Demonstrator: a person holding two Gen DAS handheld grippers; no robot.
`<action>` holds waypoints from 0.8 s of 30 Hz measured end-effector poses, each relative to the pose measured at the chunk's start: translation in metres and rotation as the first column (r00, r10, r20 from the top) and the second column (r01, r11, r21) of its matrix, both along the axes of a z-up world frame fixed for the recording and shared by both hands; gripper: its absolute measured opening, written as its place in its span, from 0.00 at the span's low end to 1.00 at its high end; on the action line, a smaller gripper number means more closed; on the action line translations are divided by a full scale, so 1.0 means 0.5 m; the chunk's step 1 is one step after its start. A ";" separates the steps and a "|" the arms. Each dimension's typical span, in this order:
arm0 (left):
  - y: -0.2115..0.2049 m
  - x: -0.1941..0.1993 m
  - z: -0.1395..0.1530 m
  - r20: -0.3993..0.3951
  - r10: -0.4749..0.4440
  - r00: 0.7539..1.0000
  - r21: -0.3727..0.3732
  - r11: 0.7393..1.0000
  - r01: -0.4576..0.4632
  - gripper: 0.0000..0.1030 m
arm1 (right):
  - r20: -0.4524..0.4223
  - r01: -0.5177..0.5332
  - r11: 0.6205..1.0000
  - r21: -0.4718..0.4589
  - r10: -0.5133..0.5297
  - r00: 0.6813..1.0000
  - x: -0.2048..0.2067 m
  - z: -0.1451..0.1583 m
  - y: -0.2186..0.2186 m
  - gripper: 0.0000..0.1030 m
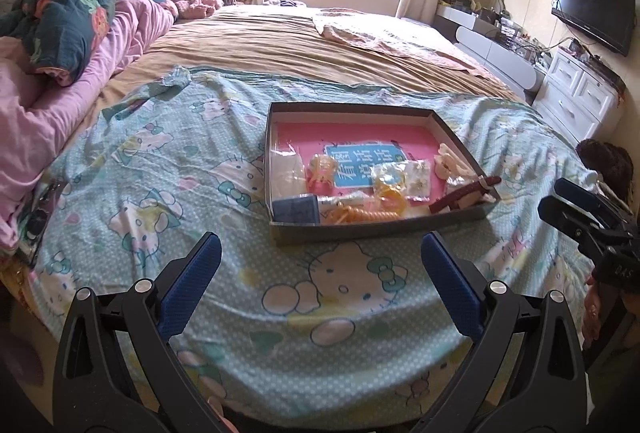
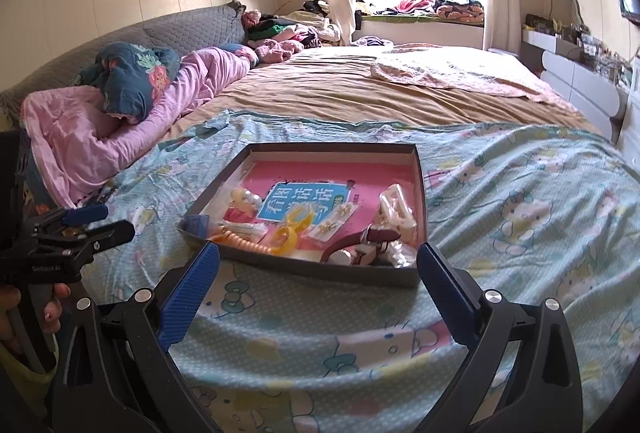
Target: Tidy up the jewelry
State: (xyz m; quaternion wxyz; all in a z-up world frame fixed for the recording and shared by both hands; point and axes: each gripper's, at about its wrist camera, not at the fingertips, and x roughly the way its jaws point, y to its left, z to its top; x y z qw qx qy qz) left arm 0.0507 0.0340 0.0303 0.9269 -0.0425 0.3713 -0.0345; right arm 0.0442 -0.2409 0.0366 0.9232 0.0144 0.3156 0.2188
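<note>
Left wrist view. One shallow dark cardboard box [image 1: 376, 229], lidless, lay on a pale blue cartoon-cat sheet [image 1: 160, 169] spread over the bed. Its floor was covered by a pink booklet [image 1: 352, 137] with a blue title panel. Contents, all loose on the booklet: a clear orange hair claw [image 1: 320, 173] left of centre; a yellow bangle [image 1: 390, 193] in a clear wrapper; a card of small earrings [image 1: 418, 175]; a cream hair claw [image 1: 450, 163] at the right wall; a dark red watch strap [image 1: 464, 195] in the near right corner; an orange coiled cord [image 1: 368, 213] along the near wall; a small blue box [image 1: 298, 209] in the near left corner. The left gripper [image 1: 320, 257] hung short of the box, jaws spread fully wide, nothing between them, touching nothing. The right gripper [image 1: 576, 209] showed at the right edge, apart from the box; its jaw gap could not be read here.

Right wrist view. Same box [image 2: 320, 269] and contents, the watch strap [image 2: 360, 239] nearest. The right gripper [image 2: 318, 259] was released and empty, jaws wide, its fingertips framing the box's near wall; contact could not be told. The left gripper [image 2: 102, 219] sat at the left edge over the sheet, gripped by a hand [image 2: 24, 313].
</note>
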 end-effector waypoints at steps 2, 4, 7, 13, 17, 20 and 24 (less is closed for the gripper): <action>-0.003 -0.014 -0.005 -0.001 -0.006 1.000 0.005 1.000 0.006 0.91 | 0.001 -0.001 1.000 0.003 0.001 1.000 -0.007 -0.002 0.004 0.95; -0.004 -0.027 -0.008 0.006 -0.005 1.000 0.010 1.000 0.005 0.91 | 0.002 -0.003 1.000 0.003 0.003 1.000 -0.015 -0.004 0.004 0.95; -0.006 -0.048 -0.014 0.023 -0.007 1.000 0.015 1.000 0.007 0.91 | -0.003 -0.006 1.000 0.001 0.006 1.000 -0.026 -0.012 0.003 0.95; -0.008 -0.064 -0.026 0.032 -0.008 0.999 0.006 1.000 0.007 0.91 | -0.013 0.019 1.000 0.010 -0.019 1.000 -0.041 -0.026 -0.006 0.95; -0.009 -0.066 -0.033 0.034 -0.009 0.999 0.001 1.000 0.009 0.91 | -0.020 0.026 1.000 -0.005 -0.026 0.999 -0.053 -0.038 -0.005 0.95; -0.014 -0.066 -0.039 0.034 -0.014 0.999 0.002 1.000 0.014 0.91 | -0.004 0.016 0.999 -0.041 -0.016 1.000 -0.066 -0.046 0.004 0.95; -0.018 -0.064 -0.050 0.017 -0.019 1.000 -0.004 1.000 0.019 0.91 | -0.039 0.013 1.000 -0.025 -0.014 0.999 -0.073 -0.064 0.010 0.95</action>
